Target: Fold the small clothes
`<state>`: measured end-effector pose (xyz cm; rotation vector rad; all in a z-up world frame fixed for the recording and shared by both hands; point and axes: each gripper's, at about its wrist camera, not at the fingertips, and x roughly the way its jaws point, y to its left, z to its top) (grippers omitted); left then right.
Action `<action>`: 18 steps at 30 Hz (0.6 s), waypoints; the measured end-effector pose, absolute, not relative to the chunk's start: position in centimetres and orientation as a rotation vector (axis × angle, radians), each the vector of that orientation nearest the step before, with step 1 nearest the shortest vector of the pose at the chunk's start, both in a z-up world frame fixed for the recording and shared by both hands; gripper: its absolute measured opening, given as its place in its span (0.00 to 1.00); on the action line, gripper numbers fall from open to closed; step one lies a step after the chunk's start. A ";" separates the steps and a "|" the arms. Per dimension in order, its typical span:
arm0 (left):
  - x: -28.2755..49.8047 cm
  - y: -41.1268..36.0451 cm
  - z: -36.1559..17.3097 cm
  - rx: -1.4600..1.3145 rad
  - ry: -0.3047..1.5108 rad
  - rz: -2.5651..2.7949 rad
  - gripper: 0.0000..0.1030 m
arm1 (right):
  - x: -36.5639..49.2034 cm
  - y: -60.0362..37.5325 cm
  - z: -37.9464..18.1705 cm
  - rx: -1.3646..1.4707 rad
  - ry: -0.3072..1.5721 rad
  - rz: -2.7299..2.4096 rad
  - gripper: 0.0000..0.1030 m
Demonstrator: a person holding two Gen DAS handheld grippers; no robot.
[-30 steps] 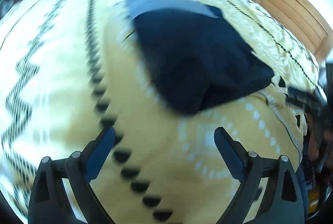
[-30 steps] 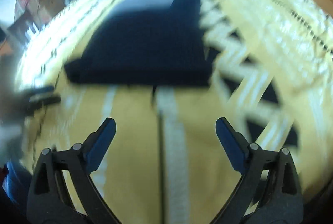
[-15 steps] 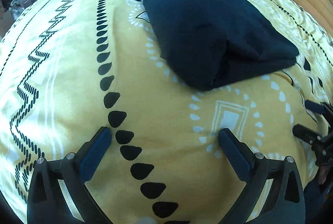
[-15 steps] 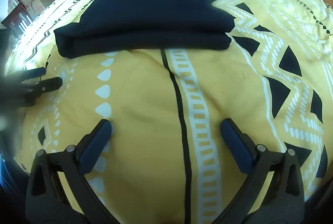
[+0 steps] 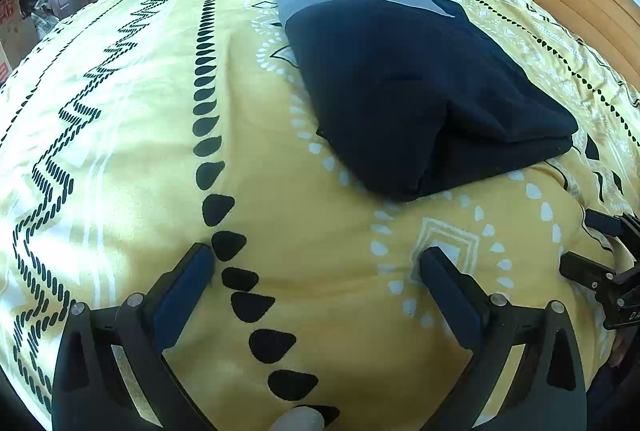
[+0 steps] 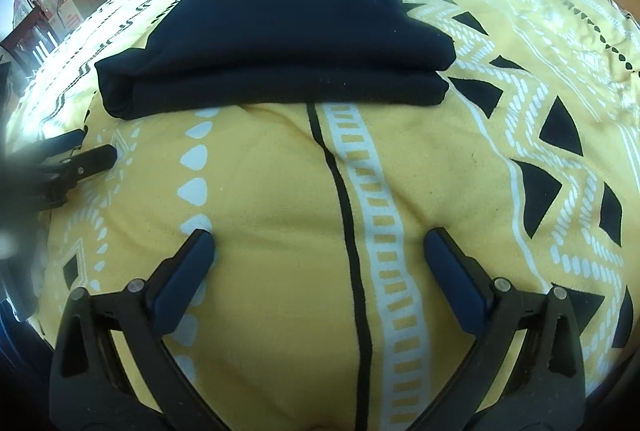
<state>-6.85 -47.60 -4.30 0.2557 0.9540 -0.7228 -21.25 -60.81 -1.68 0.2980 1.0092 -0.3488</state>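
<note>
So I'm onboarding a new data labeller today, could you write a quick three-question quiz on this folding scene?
1. True or false: the left gripper is shut on the dark garment.
2. What lies directly under the garment? A) wooden floor B) yellow patterned blanket C) cardboard box
3. Fill in: the right gripper holds ____.

Key: 1 false, its jaws stand open, short of the folded garment. 2 B. 3 nothing; its jaws are open over the blanket.
</note>
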 end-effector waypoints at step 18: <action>-6.9 -47.7 -4.3 0.260 0.949 -0.721 1.00 | -21.3 -60.9 -1.7 0.300 1.007 -0.346 1.00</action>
